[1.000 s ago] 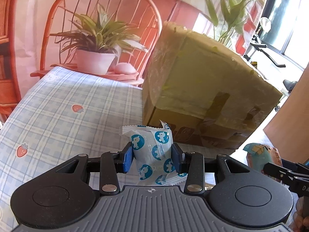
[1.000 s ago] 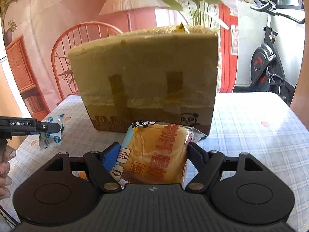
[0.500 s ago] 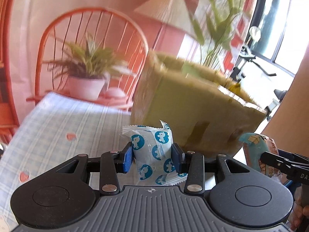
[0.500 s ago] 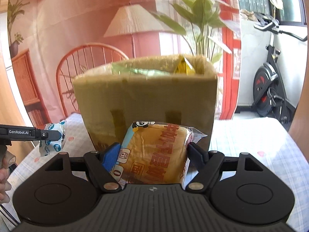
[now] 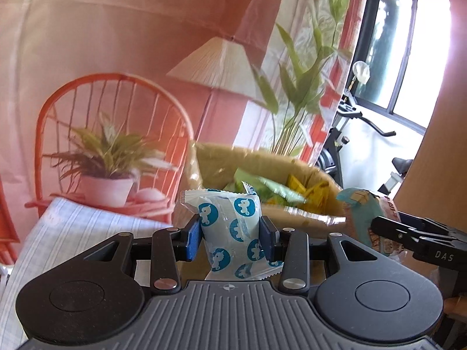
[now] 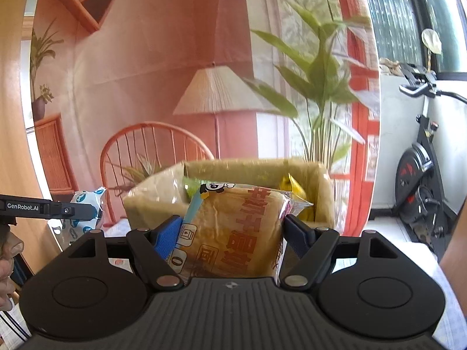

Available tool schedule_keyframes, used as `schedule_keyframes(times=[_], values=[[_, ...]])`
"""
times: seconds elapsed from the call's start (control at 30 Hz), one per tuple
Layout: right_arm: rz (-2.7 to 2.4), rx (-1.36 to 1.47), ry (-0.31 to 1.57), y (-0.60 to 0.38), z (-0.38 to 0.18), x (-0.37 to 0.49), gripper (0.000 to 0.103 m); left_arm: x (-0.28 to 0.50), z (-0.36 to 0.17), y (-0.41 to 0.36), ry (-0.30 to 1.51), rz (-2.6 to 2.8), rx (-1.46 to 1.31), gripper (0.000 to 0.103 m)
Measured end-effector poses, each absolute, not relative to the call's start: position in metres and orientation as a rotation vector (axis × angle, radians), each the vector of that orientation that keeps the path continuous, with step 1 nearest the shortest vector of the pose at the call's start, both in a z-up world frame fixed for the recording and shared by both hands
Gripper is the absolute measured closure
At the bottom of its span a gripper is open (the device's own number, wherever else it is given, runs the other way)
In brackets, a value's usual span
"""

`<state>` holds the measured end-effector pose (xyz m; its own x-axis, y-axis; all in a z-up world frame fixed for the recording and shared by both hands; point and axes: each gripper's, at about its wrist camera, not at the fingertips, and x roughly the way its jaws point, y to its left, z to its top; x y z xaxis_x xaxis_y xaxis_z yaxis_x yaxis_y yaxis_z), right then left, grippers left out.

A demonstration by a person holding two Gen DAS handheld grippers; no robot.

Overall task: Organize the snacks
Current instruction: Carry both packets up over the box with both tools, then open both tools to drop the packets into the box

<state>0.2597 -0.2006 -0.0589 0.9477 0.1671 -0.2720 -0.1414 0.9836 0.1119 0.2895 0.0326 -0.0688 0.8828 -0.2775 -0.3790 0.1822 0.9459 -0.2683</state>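
My left gripper (image 5: 230, 234) is shut on a white snack packet with blue round prints (image 5: 230, 221), held in the air near the open top of a cardboard box (image 5: 303, 172). My right gripper (image 6: 232, 233) is shut on a wrapped bread cake with red lettering (image 6: 236, 233), held up just before the same box (image 6: 321, 192). Green and yellow snack bags (image 5: 280, 192) lie inside the box. The right gripper's bread (image 5: 362, 218) shows at the right of the left wrist view. The left gripper's packet (image 6: 87, 201) shows at the left of the right wrist view.
The box stands on a table with a blue checked cloth (image 5: 67, 233). Behind is a printed backdrop with a red chair, a lamp and plants. An exercise bike (image 6: 417, 186) stands at the right by the window. A wooden panel (image 5: 437, 145) is at the right.
Both grippers have risen with their snacks, from facing the box's side to level with its open top, so the bags inside it now show.
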Motion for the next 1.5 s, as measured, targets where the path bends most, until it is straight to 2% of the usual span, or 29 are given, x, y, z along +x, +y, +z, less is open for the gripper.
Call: schedule_keyframes(times=[0.33,0.77,0.8,0.83,0.9,0.93,1.03,1.5], values=[[0.163,0.025,0.23,-0.197,-0.038,0.331,0.026,0.357,-0.039,0.002,0.381,-0.289,-0.193,0.059],[0.101,-0.057,0.283,-0.205,-0.074,0.393,0.025,0.425,-0.07,-0.03,0.454,-0.336,-0.123,0.059],[0.098,-0.07,0.283,-0.204,-0.075,0.394,0.024,0.427,-0.073,-0.031,0.467,-0.335,-0.12,0.056],[0.094,-0.084,0.286,-0.202,-0.076,0.395,0.023,0.43,-0.075,-0.031,0.478,-0.34,-0.123,0.049],[0.1,-0.09,0.292,-0.199,-0.076,0.395,0.022,0.432,-0.078,-0.031,0.49,-0.343,-0.131,0.036],[0.105,-0.086,0.294,-0.199,-0.076,0.394,0.019,0.432,-0.078,-0.03,0.491,-0.341,-0.132,0.033],[0.104,-0.076,0.291,-0.198,-0.074,0.39,0.013,0.43,-0.075,-0.027,0.489,-0.334,-0.129,0.033],[0.126,0.029,0.259,-0.202,-0.047,0.326,0.013,0.368,-0.04,-0.006,0.47,-0.323,-0.122,0.033]])
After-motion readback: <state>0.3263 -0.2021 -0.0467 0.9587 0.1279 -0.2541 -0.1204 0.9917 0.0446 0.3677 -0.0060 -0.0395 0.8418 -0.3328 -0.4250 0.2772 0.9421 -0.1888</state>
